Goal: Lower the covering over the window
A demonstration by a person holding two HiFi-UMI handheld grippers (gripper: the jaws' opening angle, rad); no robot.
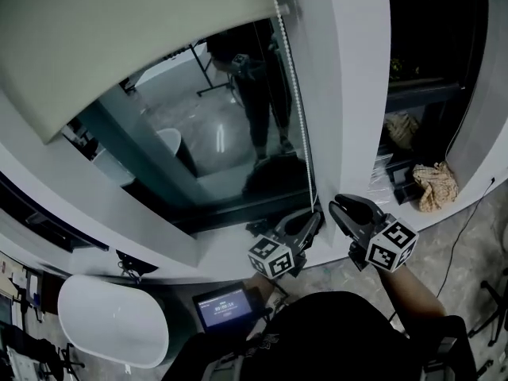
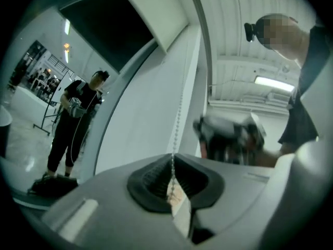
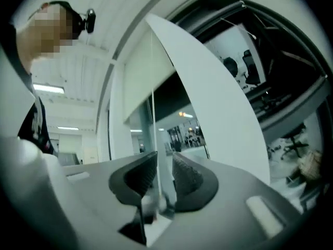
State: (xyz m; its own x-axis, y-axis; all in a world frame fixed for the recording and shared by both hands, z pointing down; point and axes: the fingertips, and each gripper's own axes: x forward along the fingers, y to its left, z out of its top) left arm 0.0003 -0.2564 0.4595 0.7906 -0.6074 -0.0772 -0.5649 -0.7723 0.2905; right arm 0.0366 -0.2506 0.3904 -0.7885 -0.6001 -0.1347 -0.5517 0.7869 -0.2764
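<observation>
A pale roller blind (image 1: 119, 30) covers the top of the window (image 1: 214, 141); dark glass shows below it. Its bead chain (image 1: 295, 94) hangs along the window's right edge down to both grippers. My left gripper (image 1: 316, 215) is shut on the bead chain (image 2: 178, 119), which runs up out of its closed black pads (image 2: 156, 178). Just right of it, my right gripper (image 1: 337, 203) is open. In the right gripper view the thin chain (image 3: 153, 119) rises from the gap between its ribbed pads (image 3: 190, 178), which do not press on it.
A white pillar (image 1: 349, 70) borders the window on the right. Beyond it stand dark shelves with a crumpled cloth (image 1: 436, 185). Below the sill are a white rounded tabletop (image 1: 111, 320) and a small lit screen (image 1: 224, 308). A person is mirrored in the glass (image 1: 258, 94).
</observation>
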